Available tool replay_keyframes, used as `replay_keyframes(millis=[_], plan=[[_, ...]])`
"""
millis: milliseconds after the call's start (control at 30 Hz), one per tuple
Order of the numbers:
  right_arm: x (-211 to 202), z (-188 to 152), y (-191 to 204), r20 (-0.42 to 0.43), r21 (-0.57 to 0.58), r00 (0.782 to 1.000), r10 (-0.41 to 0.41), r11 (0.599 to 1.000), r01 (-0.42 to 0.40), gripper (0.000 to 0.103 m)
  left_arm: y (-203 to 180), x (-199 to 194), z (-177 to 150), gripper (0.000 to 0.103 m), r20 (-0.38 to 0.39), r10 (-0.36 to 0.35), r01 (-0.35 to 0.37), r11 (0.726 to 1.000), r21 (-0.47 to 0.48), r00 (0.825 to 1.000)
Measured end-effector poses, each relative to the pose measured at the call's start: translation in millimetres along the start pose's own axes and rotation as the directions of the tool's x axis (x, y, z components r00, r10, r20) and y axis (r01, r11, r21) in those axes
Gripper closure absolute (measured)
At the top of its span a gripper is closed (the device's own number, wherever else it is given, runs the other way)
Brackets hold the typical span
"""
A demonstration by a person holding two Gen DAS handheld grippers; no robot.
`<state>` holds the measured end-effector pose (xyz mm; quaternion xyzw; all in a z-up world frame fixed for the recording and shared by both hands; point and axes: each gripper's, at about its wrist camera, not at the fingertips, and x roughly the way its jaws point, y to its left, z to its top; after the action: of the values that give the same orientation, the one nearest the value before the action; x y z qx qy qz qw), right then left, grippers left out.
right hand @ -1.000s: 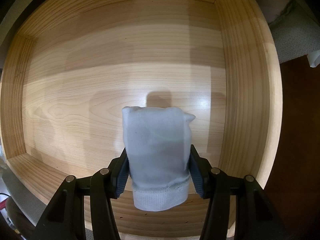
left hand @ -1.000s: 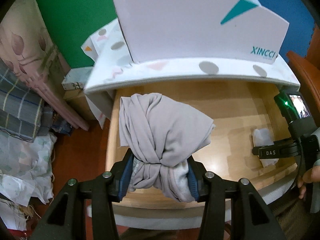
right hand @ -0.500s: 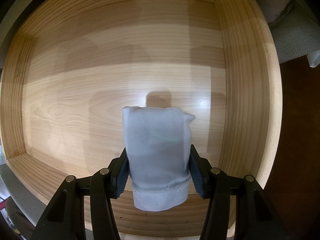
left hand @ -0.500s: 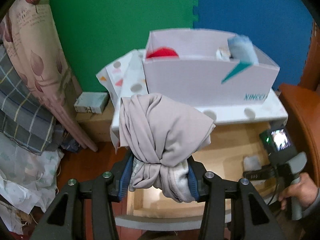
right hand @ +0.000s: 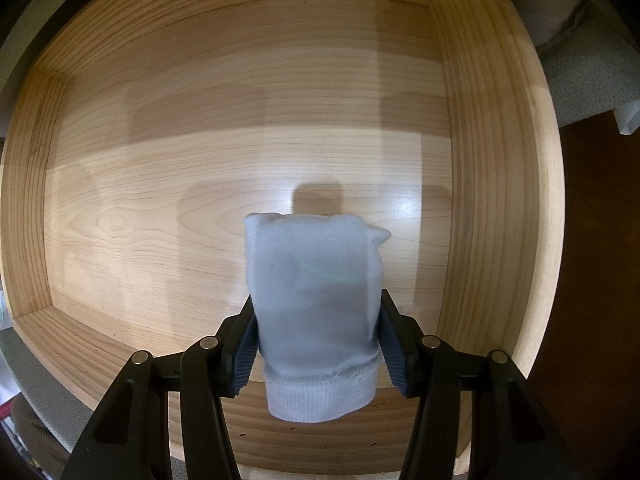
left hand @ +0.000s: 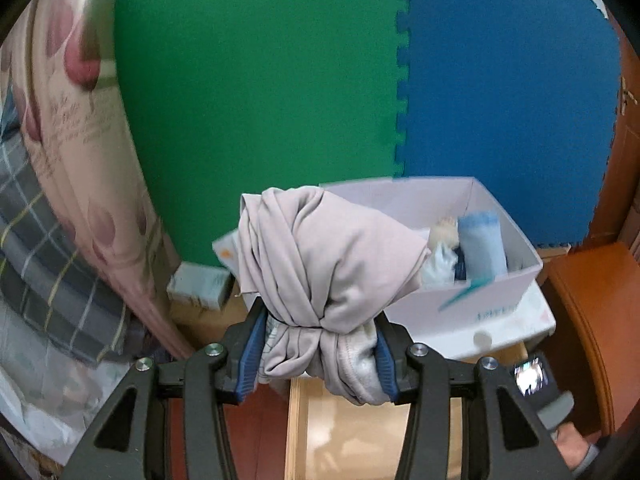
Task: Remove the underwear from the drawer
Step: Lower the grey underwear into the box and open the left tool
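I see my left gripper (left hand: 320, 354) clenched on a knotted bundle of beige-grey soft fabric underwear (left hand: 320, 280), with the blue pads (left hand: 252, 354) pressing it from both sides. The bundle hangs in the air, above the near left corner of the light wooden drawer (left hand: 344, 436), and in front of a white cardboard box (left hand: 480, 304) that stands further away. Inside this box, on its right side, there is a light blue rolled cloth (left hand: 482, 246). Behind the box I see a green foam mat (left hand: 260, 100) on the left and a blue foam mat (left hand: 508, 100) on the right. My right gripper (right hand: 318, 344) is low inside the drawer (right hand: 200, 160) and grasps a small pale blue folded sock-like cloth with a ribbed cuff (right hand: 316, 300), which is near the right wall of the drawer; I cannot tell if it touches the bottom.
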<state>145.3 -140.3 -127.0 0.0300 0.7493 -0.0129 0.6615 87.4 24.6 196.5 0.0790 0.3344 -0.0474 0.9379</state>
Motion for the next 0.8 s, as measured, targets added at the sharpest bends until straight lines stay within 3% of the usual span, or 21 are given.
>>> replay_keyframes(millis=[333, 800], plan=[[0.0, 0.0, 0.3, 0.000, -0.001, 1.000, 0.000, 1.000, 0.000, 0.052, -23.7, 50.1, 48.3, 0.055, 0.034, -0.055, 0.054, 0.998, 0.024, 0.998], [0.0, 0.1, 0.7, 0.000, -0.002, 1.000, -0.001, 1.000, 0.001, 0.053, -53.3, 130.2, 46.5, 0.055, -0.085, -0.074, 0.076, 0.997, 0.018, 0.994]])
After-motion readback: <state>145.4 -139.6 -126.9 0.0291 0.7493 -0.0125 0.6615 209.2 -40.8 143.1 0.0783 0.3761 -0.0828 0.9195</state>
